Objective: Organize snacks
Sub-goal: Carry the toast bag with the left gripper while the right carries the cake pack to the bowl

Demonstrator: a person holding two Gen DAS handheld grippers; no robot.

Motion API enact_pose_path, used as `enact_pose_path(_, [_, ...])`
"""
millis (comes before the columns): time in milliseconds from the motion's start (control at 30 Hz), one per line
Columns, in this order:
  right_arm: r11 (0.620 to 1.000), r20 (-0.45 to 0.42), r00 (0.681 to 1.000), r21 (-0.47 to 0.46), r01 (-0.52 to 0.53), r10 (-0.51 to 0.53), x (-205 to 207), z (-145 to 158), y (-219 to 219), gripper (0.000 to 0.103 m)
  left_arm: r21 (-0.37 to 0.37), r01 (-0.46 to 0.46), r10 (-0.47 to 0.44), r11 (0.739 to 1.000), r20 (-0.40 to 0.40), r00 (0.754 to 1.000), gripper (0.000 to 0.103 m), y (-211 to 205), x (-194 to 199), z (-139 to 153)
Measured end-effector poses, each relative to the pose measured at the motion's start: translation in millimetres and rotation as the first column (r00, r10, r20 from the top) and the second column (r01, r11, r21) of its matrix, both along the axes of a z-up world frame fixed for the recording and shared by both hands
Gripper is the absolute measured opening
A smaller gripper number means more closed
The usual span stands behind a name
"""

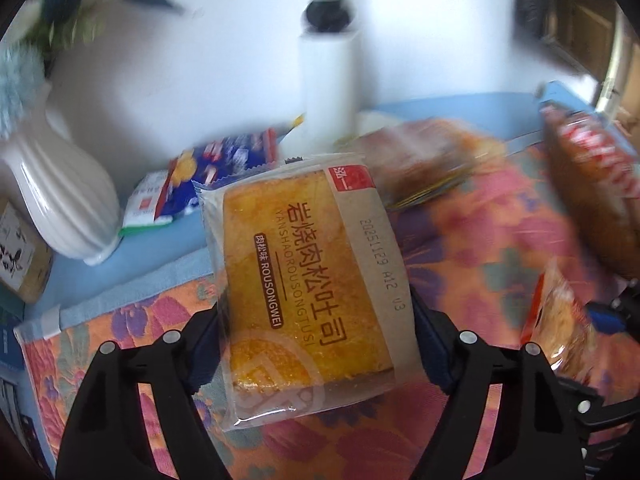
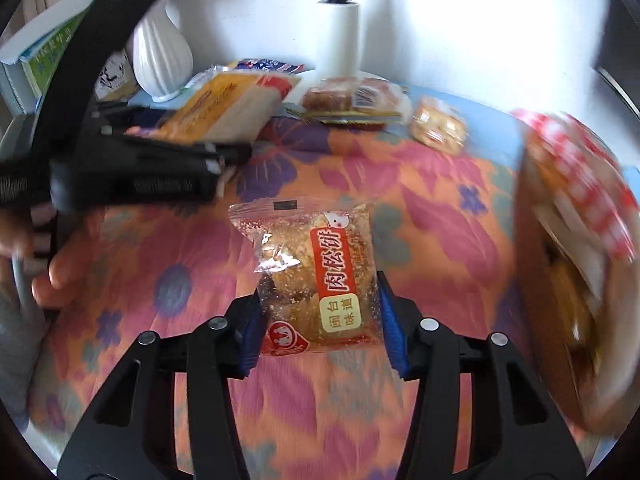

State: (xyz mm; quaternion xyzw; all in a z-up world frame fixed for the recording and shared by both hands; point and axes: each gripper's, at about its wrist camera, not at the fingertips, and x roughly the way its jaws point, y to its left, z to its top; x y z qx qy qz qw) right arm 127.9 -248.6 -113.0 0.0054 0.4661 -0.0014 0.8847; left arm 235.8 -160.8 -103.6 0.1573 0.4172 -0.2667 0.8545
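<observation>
My left gripper (image 1: 316, 344) is shut on a wrapped yellow toast pack (image 1: 308, 276) with brown Chinese lettering, held above the floral cloth. It also shows in the right wrist view (image 2: 224, 104), with the left gripper's black body (image 2: 132, 168) at the left. My right gripper (image 2: 322, 328) is shut on a clear-wrapped meat-floss cake (image 2: 320, 276) with a red label, held above the cloth. In the left wrist view that cake (image 1: 560, 320) shows at the right edge.
A floral cloth (image 2: 420, 208) covers a blue table. A white ribbed vase (image 1: 64, 196), a white post (image 1: 332, 68) and blue snack packets (image 1: 224, 168) stand at the back. More wrapped pastries (image 2: 352, 98) (image 2: 438, 124) and a large red-checked bag (image 2: 576, 216) lie around.
</observation>
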Motion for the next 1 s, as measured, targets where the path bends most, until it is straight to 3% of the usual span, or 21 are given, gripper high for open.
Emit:
enact_pose_path(133, [0.998,0.028,0.998,0.044,0.051,-0.052,-40.7,13.6,-9.2,0.051,0.025,0.062,-0.063,0.998,0.030,0.998,0.078,0.6,-38.7,27.1])
enact_pose_path(200, [0.993,0.037,0.996,0.082,0.082,-0.086,-58.4,17.5,-14.4,0.051,0.001,0.086,-0.086,0.996,0.014,0.996,0.078,7.7,-60.3,32.5])
enact_pose_path(500, [0.972,0.035,0.979,0.130,0.194,-0.200,-125.9,14.7,-29.0,0.051,-0.065,0.112,-0.114,0.992,-0.030,0.993,0.078,38.9,-137.9,30.3])
enact_pose_path(633, [0.966,0.043,0.972,0.130,0.225,-0.232,-146.6,20.8,-38.0,0.051,-0.082,0.143,-0.147,0.986,-0.050,0.988,0.078,28.1,-154.1,33.4])
enact_pose_path(767, [0.961,0.077,0.962,0.114,0.254,-0.263,-170.2,34.6,-48.7,0.051,-0.193,0.205,-0.235,0.960,-0.150,0.960,0.078,15.0,-157.2,45.5])
enact_pose_path(867, [0.959,0.133,0.950,0.060,0.277,-0.283,-186.3,48.5,-57.4,0.051,-0.214,0.254,-0.284,0.943,-0.121,0.951,0.078,-4.7,-166.1,63.2])
enact_pose_path(1000, [0.943,0.182,0.925,0.062,0.328,-0.333,-190.8,69.2,-88.2,0.051,-0.227,0.321,-0.343,0.920,-0.066,0.937,0.078,-43.0,-167.6,91.1])
